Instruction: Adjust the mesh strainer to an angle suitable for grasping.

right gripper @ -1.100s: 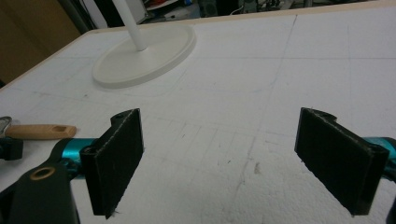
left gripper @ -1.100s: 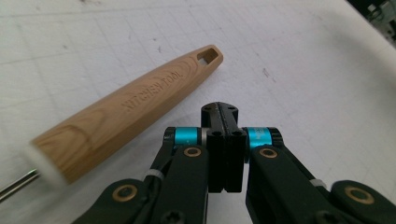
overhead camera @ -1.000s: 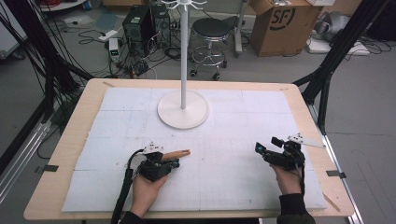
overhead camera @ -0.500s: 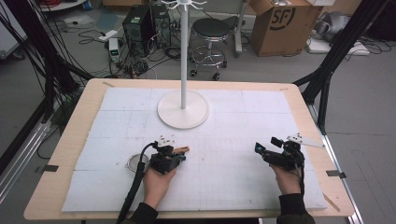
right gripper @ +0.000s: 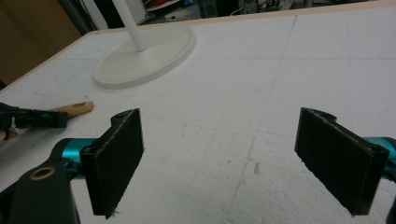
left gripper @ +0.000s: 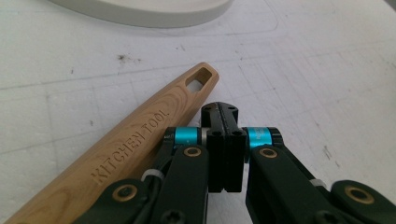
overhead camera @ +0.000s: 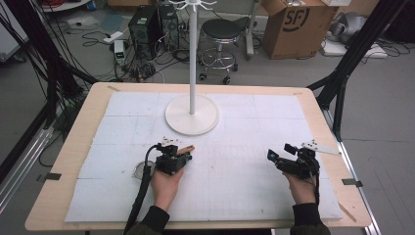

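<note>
**Wooden handle beside shut left gripper**

Wooden handle (left gripper: 140,135) lying flat on the white mat (overhead camera: 235,196), just beside the left gripper (left gripper: 223,116), not between the jaws. Tip with a small hole pointing toward the white stand base (overhead camera: 191,114). "KITCHEN TOOL" cut into the wood. Round metal end (overhead camera: 139,172) of the tool seen next to the left wrist in the high view.

Left gripper low on the mat, jaws pressed together, holding nothing. Left hand (overhead camera: 166,182) reaching forward from the near edge of the table (overhead camera: 73,147).

Right gripper (right gripper: 233,158) well apart on the other side, jaws wide, holding nothing, bare mat between them. Right hand (overhead camera: 302,188) low over the mat.

Brown box (overhead camera: 293,27) on the floor behind, marked "SF".
</note>
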A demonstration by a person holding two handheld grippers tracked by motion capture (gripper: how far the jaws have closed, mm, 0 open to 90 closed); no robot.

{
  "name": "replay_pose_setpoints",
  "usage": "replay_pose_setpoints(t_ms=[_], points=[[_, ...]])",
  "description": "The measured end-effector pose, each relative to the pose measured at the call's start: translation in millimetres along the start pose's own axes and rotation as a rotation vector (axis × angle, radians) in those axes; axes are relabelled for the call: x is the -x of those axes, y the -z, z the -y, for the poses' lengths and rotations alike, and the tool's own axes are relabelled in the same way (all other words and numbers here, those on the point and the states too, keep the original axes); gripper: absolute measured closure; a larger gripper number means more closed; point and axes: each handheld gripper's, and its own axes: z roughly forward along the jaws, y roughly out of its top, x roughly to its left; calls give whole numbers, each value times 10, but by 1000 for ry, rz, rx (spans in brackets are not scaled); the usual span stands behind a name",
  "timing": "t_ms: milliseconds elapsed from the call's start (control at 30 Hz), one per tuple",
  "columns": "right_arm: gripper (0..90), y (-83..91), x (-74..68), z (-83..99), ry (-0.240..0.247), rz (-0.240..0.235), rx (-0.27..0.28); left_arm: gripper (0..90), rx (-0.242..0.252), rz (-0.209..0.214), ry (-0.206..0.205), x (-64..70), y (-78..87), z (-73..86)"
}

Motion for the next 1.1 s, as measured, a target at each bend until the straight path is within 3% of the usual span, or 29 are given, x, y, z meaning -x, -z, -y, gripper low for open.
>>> replay_pose_setpoints(t_ms=[133, 367, 600, 700, 1100], points=[[147, 4, 2, -2, 6, 0, 4, 900, 18, -5, 47, -49, -8, -20], [147, 4, 1, -2, 7, 0, 5, 900, 47, -34, 73, -77, -13, -40], [147, 3, -2, -1, 2, -2, 1, 900, 53, -87, 75, -87, -46, -78], [147, 6, 2, -1, 9, -1, 5, 900, 58, -92, 93, -115, -57, -96], [147, 20, 11, 0, -2, -2, 3, 900, 62, -97, 101, -128, -56, -100]])
